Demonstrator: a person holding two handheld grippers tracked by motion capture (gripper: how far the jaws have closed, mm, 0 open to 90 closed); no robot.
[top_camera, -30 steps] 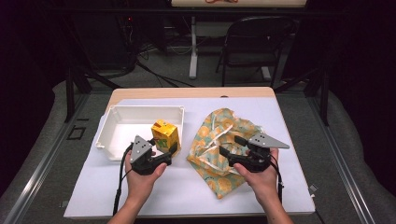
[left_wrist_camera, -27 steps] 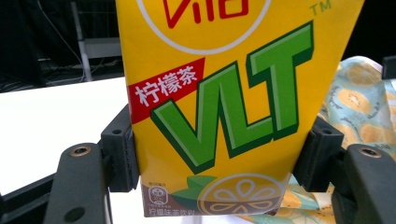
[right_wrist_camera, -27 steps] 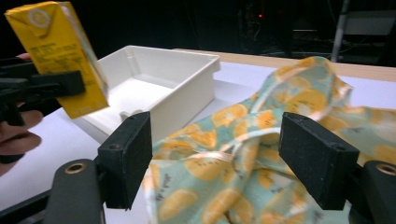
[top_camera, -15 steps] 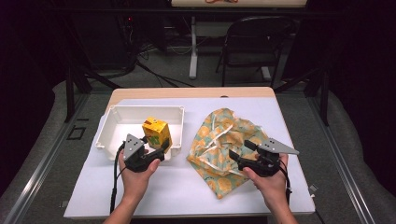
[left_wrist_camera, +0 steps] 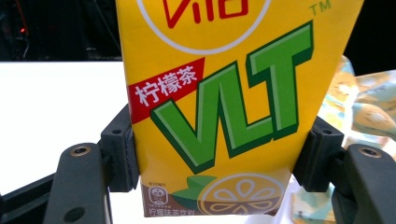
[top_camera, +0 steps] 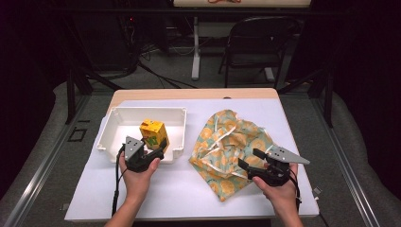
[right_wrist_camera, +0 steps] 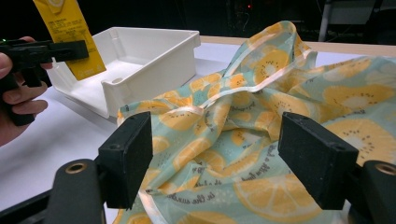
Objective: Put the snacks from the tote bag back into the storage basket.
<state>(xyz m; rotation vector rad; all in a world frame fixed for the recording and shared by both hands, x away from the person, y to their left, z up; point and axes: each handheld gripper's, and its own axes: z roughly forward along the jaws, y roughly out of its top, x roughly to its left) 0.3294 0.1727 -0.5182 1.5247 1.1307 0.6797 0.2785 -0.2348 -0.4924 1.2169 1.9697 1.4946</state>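
My left tongs (top_camera: pixel 158 147) squeeze the yellow tea carton (top_camera: pixel 153 134) by its sides. It stands tall, tipped a bit, right over the front wall of the white tray (top_camera: pixel 118 116). The tray floor lies just ahead and below, so I think it goes down there next. My right tongs (top_camera: pixel 249 161) are open, holding nothing, over the fruit-print cloth bag (top_camera: pixel 227 137) on the desk (top_camera: pixel 184 184).

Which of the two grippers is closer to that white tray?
Left. The left gripper holds the yellow lemon tea carton at the white tray's front wall. The right gripper is off to the tray's side, jaws open over the kiwi-print cloth bag.
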